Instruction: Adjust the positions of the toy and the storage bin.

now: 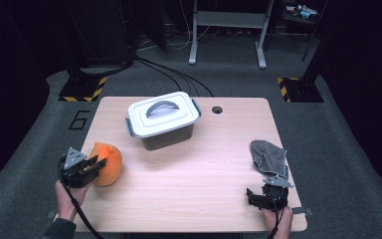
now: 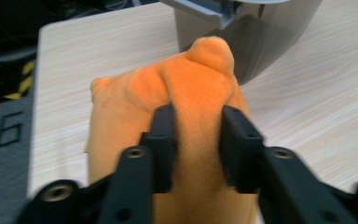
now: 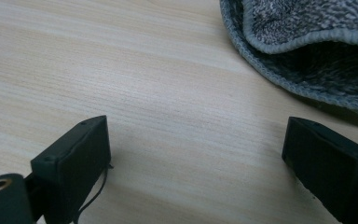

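The orange plush cloth (image 2: 186, 107) lies at the table's (image 1: 194, 174) near left edge, a fold of it between the left gripper's (image 2: 196, 140) narrowly parted jaws. The right gripper (image 3: 196, 154), jaws wide with nothing between them, rests near right, just beside a grey cloth (image 3: 307, 42).

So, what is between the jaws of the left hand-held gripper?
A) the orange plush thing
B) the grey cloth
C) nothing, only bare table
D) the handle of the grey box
A: in the left gripper view the two black jaws of the left hand-held gripper stand on either side of a fold of the orange plush thing, at the table's left edge in the high view.
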A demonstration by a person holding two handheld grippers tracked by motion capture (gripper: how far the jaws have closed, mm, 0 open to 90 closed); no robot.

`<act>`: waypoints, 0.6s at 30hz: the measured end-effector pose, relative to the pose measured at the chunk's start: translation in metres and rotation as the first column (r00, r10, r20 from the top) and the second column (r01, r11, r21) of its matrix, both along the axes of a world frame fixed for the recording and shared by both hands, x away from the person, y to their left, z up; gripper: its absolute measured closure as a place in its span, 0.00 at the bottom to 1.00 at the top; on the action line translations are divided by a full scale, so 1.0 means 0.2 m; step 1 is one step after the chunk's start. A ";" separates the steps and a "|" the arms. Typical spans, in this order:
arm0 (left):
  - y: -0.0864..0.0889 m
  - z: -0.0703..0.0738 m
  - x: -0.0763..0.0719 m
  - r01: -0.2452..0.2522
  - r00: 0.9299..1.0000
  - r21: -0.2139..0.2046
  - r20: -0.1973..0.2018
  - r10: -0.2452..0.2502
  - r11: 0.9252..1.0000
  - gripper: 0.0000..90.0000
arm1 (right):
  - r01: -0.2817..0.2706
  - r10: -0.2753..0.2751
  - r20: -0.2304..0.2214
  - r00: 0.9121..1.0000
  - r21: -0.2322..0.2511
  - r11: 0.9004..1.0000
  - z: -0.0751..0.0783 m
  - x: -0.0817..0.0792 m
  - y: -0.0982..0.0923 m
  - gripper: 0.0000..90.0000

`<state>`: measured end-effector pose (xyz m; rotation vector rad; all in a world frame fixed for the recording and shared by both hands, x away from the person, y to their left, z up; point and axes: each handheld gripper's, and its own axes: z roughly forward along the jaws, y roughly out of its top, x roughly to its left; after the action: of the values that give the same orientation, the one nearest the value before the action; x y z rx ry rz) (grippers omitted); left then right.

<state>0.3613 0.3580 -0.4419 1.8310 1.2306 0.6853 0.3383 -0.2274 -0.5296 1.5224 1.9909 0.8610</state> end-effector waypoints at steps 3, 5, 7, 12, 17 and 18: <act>-0.04 0.00 0.03 0.011 1.000 -0.009 -0.020 -0.011 1.000 0.60 | 0.000 0.000 -0.001 1.000 0.001 1.000 0.00 0.00 0.00 0.08; -0.07 0.00 0.04 0.012 1.000 -0.008 -0.027 -0.013 1.000 0.49 | 0.000 0.000 -0.001 1.000 0.001 1.000 0.00 0.00 0.00 0.08; -0.09 0.00 0.05 0.013 1.000 -0.016 -0.028 -0.013 1.000 0.45 | 0.000 0.000 0.000 1.000 0.000 1.000 0.00 0.00 0.00 0.08; -0.11 0.01 0.07 0.013 0.999 -0.049 -0.034 -0.015 0.999 0.33 | -0.001 0.001 -0.002 1.000 0.001 1.000 0.00 0.00 0.00 0.08; -0.11 0.02 0.08 0.008 0.999 -0.073 -0.037 -0.011 0.997 0.25 | -0.002 0.002 -0.002 1.000 0.000 1.000 0.00 0.00 0.00 0.08; -0.11 0.03 0.08 0.006 0.999 -0.080 -0.035 -0.009 0.997 0.24 | -0.005 0.005 -0.003 1.000 0.000 1.000 0.00 0.00 0.00 0.08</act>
<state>0.3772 0.3362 -0.4363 1.7879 1.2557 0.5934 0.3384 -0.2271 -0.5293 1.5204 1.9975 0.8614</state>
